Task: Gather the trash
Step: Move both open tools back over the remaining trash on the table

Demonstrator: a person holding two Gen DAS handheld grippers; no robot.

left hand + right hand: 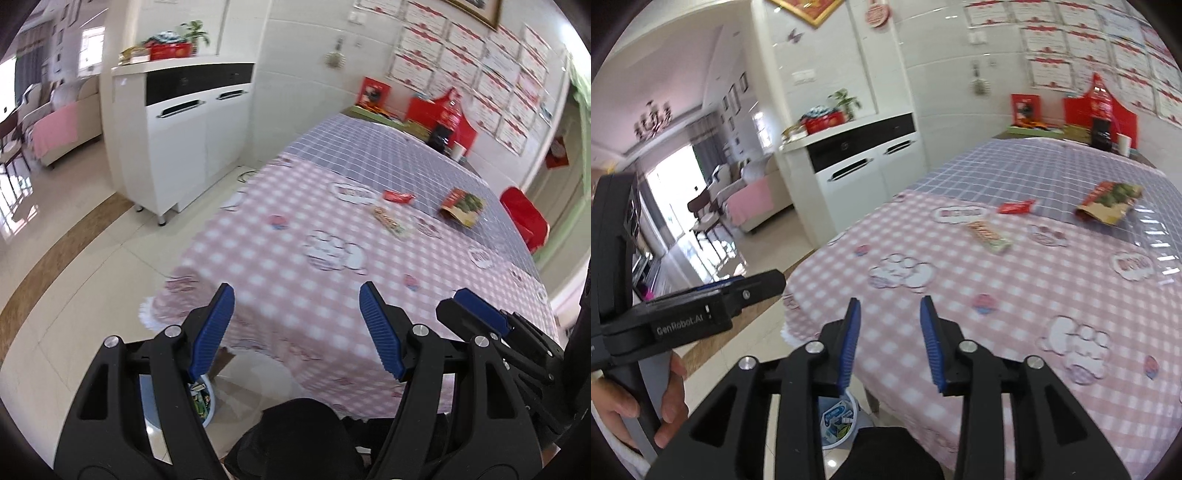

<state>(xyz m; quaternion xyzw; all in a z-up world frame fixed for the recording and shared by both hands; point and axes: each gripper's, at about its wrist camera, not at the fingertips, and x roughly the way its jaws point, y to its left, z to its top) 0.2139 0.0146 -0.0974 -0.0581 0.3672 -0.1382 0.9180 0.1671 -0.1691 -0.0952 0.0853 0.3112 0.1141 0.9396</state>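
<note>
Three pieces of trash lie on the checked tablecloth (280,266): a red wrapper (398,196) (1015,206), a long snack-bar wrapper (389,220) (991,234), and a red-and-green bag (461,205) (1110,202). My left gripper (297,295) hangs open over the table's near edge with nothing between its blue pads. My right gripper (890,304) is open more narrowly, also with nothing in it, well short of the trash. On the floor under the table edge stands a white bin (838,421) (203,400) with wrappers inside.
A white cabinet (184,140) stands left of the table across tiled floor. At the table's far end are a cola bottle (1102,118), red boxes and a white cup. A red seat (524,218) sits at the table's right side. A hand (670,398) holds the left gripper's handle.
</note>
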